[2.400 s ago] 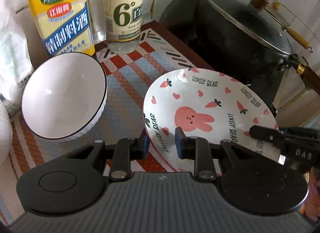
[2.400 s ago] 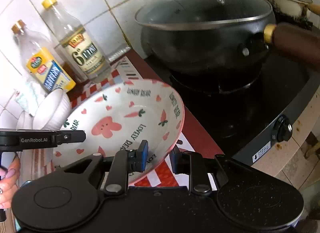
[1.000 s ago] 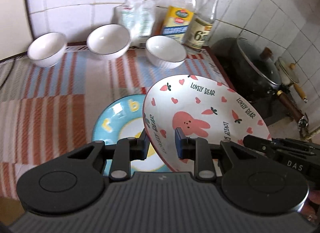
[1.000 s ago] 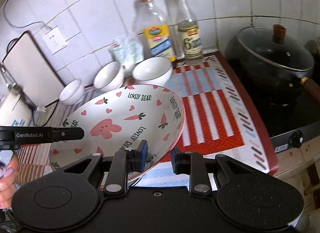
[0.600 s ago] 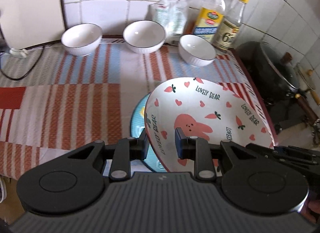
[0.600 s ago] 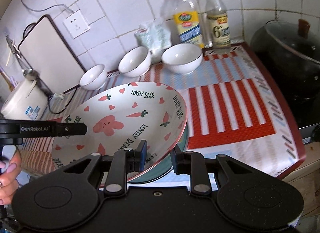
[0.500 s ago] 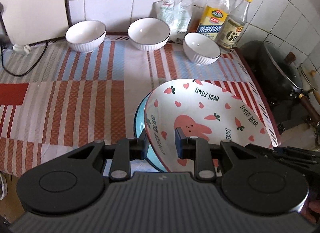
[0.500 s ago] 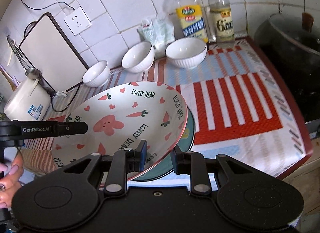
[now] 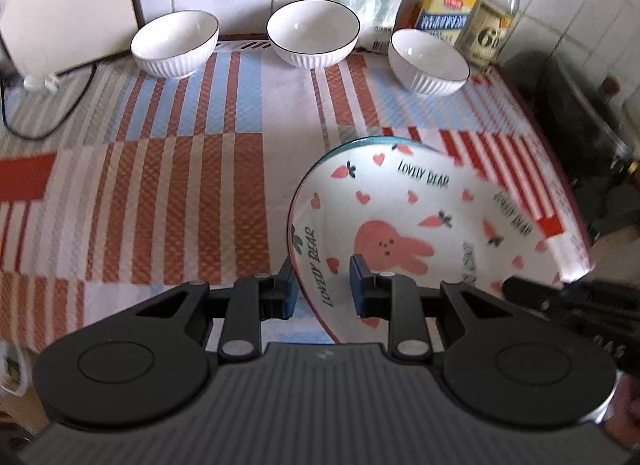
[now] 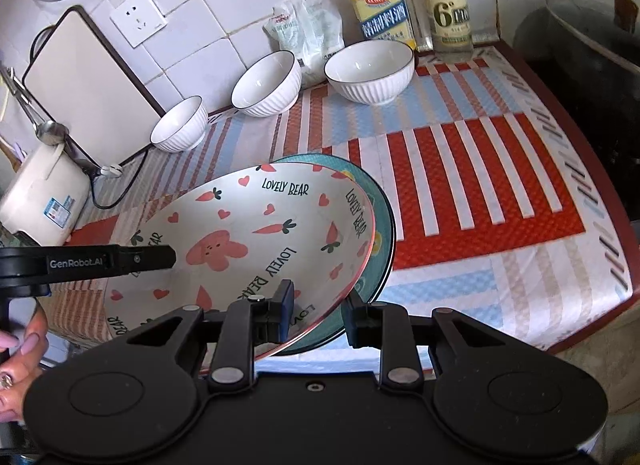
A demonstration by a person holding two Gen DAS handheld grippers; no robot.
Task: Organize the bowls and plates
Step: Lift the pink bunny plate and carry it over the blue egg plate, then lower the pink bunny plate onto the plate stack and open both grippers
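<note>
A white plate with a pink rabbit, carrots and hearts [image 9: 420, 221] [image 10: 256, 237] hangs low over a teal plate [image 10: 382, 233] whose rim [image 9: 360, 142] peeks out at the far side. My left gripper [image 9: 323, 289] is shut on the rabbit plate's left rim. My right gripper [image 10: 318, 311] is shut on its opposite rim, one finger inside, one under. Three white ribbed bowls [image 9: 176, 43] [image 9: 313, 37] [image 9: 427, 61] stand in a row at the back; in the right wrist view they show as [image 10: 180, 129] [image 10: 267, 83] [image 10: 370, 70].
The counter wears a striped red, blue and white mat [image 9: 180, 169]. Two bottles [image 9: 450, 5] [image 9: 494, 25] and a bag [image 10: 306, 31] stand by the tiled wall. A black lidded pot [image 10: 588, 45] sits right. A cutting board [image 10: 90, 85], a cable and a white cooker [image 10: 42, 193] are left.
Both grippers carried the rabbit plate from beside the pot leftwards and down over the teal plate, which now is almost covered. The view tilted further down onto the mat.
</note>
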